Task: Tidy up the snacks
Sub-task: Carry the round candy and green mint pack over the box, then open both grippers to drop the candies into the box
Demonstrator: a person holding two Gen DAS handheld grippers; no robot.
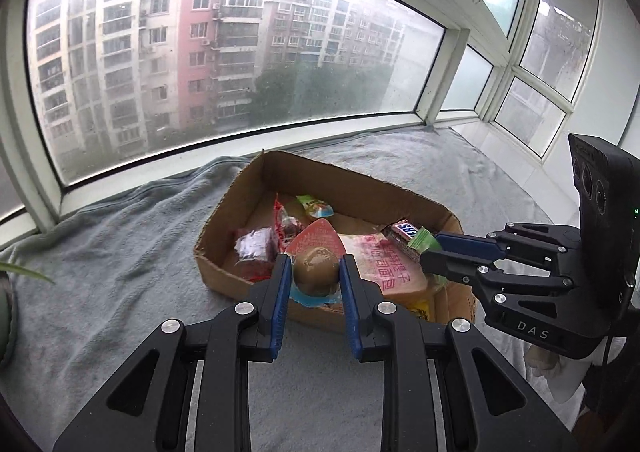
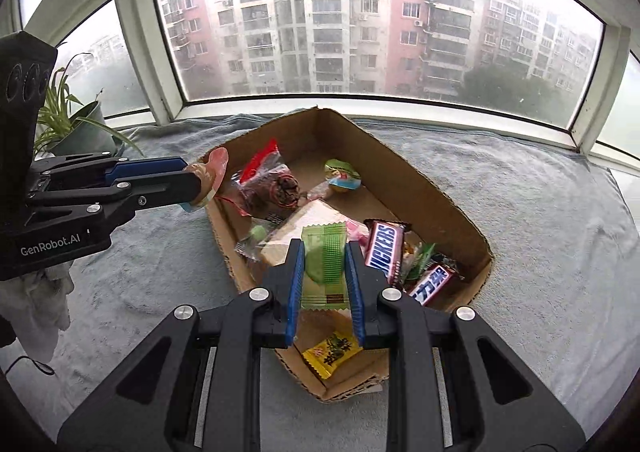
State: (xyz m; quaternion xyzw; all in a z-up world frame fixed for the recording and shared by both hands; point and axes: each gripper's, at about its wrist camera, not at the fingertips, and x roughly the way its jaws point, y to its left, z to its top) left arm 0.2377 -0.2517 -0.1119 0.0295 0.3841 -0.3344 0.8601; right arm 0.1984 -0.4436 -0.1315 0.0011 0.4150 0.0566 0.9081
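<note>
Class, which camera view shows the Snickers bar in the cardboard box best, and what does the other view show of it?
The right wrist view: the Snickers bar lies face up with its name readable. In the left wrist view the bar is smaller, turned, partly behind the right hand-held gripper.

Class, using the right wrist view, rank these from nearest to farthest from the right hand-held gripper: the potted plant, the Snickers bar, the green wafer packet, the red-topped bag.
1. Green wafer packet: clamped between the right hand-held gripper pads.
2. Snickers bar: just right of it, in the cardboard box.
3. Red-topped bag: farther back, box's left.
4. Potted plant: far left, by the window.
</note>
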